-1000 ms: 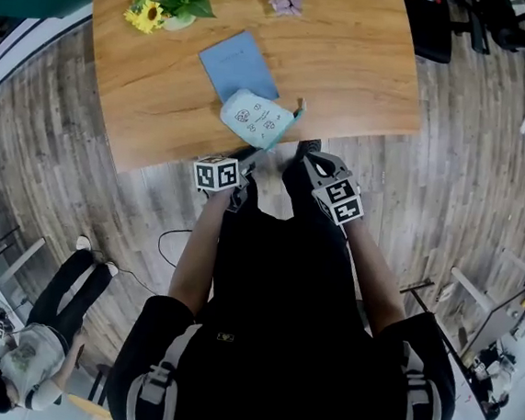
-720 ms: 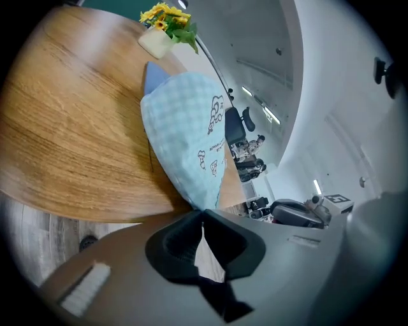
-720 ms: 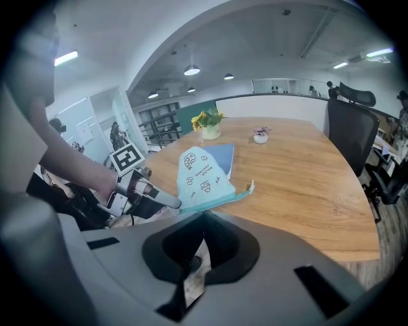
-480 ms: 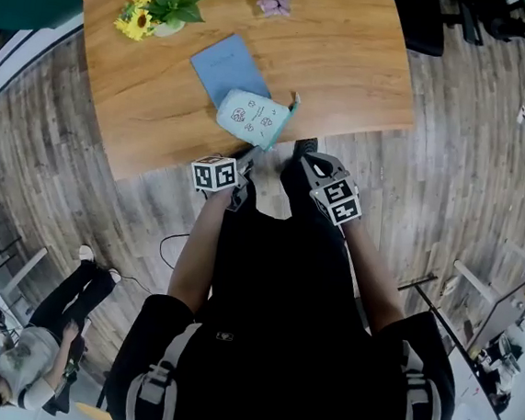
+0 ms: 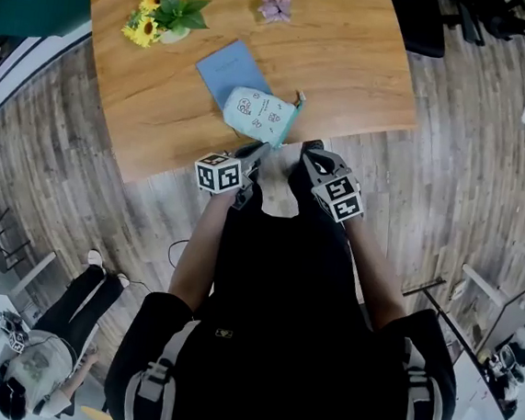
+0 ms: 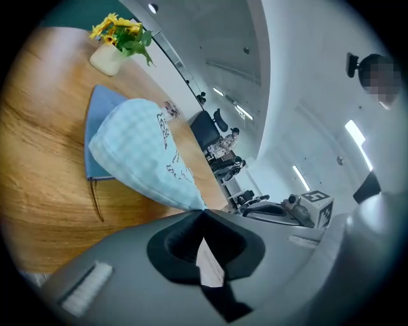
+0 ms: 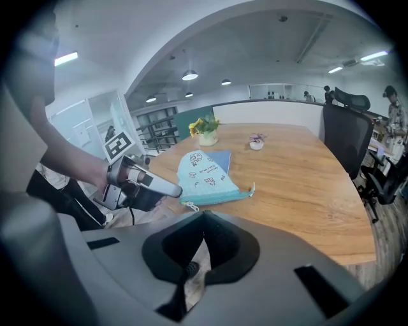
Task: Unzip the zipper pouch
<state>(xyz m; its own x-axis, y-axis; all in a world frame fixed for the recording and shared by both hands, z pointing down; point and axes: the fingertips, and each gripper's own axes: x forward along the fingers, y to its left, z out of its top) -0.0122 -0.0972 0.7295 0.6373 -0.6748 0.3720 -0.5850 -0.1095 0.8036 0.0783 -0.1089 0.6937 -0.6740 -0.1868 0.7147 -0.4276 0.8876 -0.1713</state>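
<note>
Treat the zipper pouch as light, soft and floppy: thin printed fabric, apparently near empty, likely to sag and fold wherever unsupported. Expect no breakage, but expect bunching along the zip if pulled without counter-tension.

Locate it directly ahead of the left gripper, on the bench near the edge closest to both grippers, with its far part overlapping a blue notebook. Note the near corner pinched and lifted off the wood, with the printed face tilted toward the right gripper.

Read the left gripper as closed tight on that corner, at the end of the zipper line. Read the right gripper as closed too, with nothing between its jaws, held short of the pouch and to the right of the left gripper.

Find the zipper pull just beside the left gripper's tip, dangling below the held corner. Judge this small tab as the correct second hold: narrow, possibly slippery, needing a centred pinch. Open the right gripper before approaching it.

Keep the fabric grip close to the zip end for tension; avoid gripping mid-panel, a spot prone to stretch and drag. Draw along the zipper line toward the loop at the opposite end, away from the left gripper. Watch for the notebook sliding along with the pouch.
</note>
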